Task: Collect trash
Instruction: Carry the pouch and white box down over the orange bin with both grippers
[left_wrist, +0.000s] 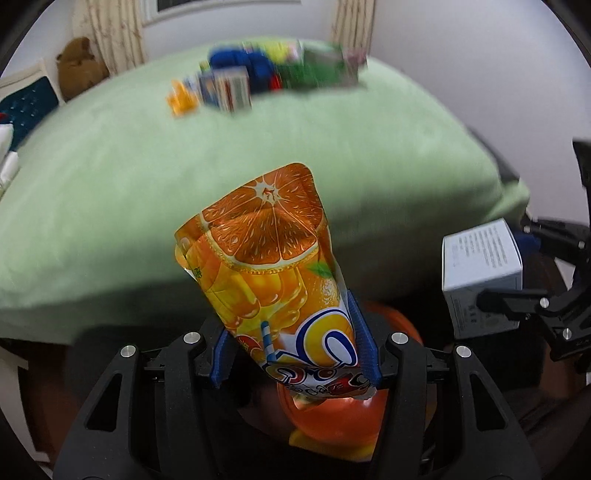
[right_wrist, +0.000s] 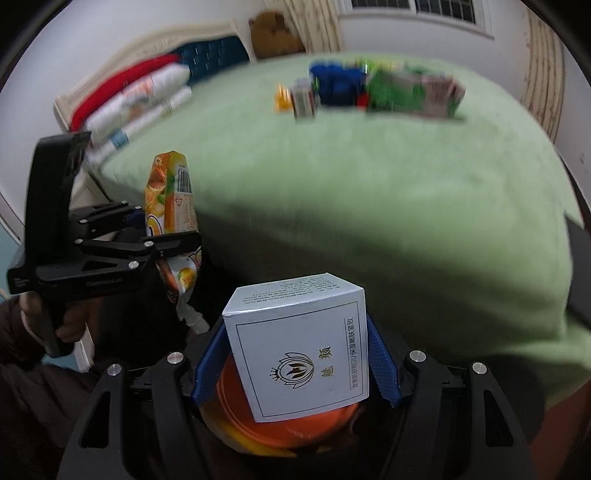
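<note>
My left gripper (left_wrist: 295, 354) is shut on an orange juice pouch (left_wrist: 266, 254), which stands up between the blue pads; the same orange juice pouch (right_wrist: 171, 199) shows in the right wrist view at the left. A white printed box (right_wrist: 299, 347) sits clamped in my right gripper (right_wrist: 295, 365), and that white box (left_wrist: 480, 273) appears at the right edge of the left wrist view. Both grippers hang over an orange bin (right_wrist: 280, 424), whose orange rim (left_wrist: 343, 417) lies under the pouch.
A green-covered bed (left_wrist: 184, 177) fills the view ahead. A pile of boxes and packets (right_wrist: 369, 88) lies at its far side. Folded bedding (right_wrist: 136, 99) is stacked by the headboard. A hand (right_wrist: 70, 325) holds the left gripper's handle.
</note>
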